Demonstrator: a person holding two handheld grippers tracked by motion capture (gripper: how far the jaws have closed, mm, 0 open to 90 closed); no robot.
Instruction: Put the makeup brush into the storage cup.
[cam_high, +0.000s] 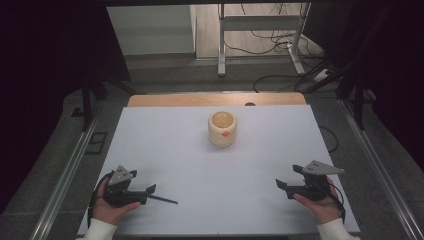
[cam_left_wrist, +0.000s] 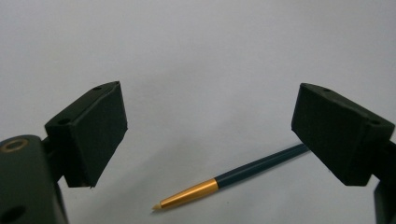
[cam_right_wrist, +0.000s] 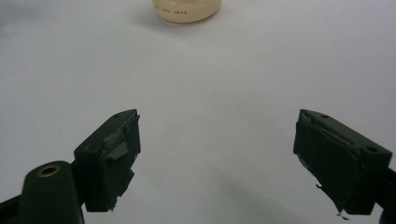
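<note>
The pen (cam_left_wrist: 243, 173) lies on the counter (cam_high: 200, 160), its shaft running under one jaw of the left gripper (cam_high: 150, 190), whose jaws stand wide and empty. The right gripper (cam_high: 283, 185) is also wide and empty, well short of the cup (cam_high: 222, 128). This looks like the start: next, the left jaws should close on the pen.

Your high view looks forward and down from above the near edge of the desk (cam_high: 165, 145), taking in its whole white top and the floor beyond. Your left gripper view sits low and close over the desk, facing a paintbrush (cam_left_wrist: 233, 173). Your right gripper view, equally low, faces the far edge; it shares the cream cup (cam_right_wrist: 187, 10) with the high view (cam_high: 222, 128).
</note>
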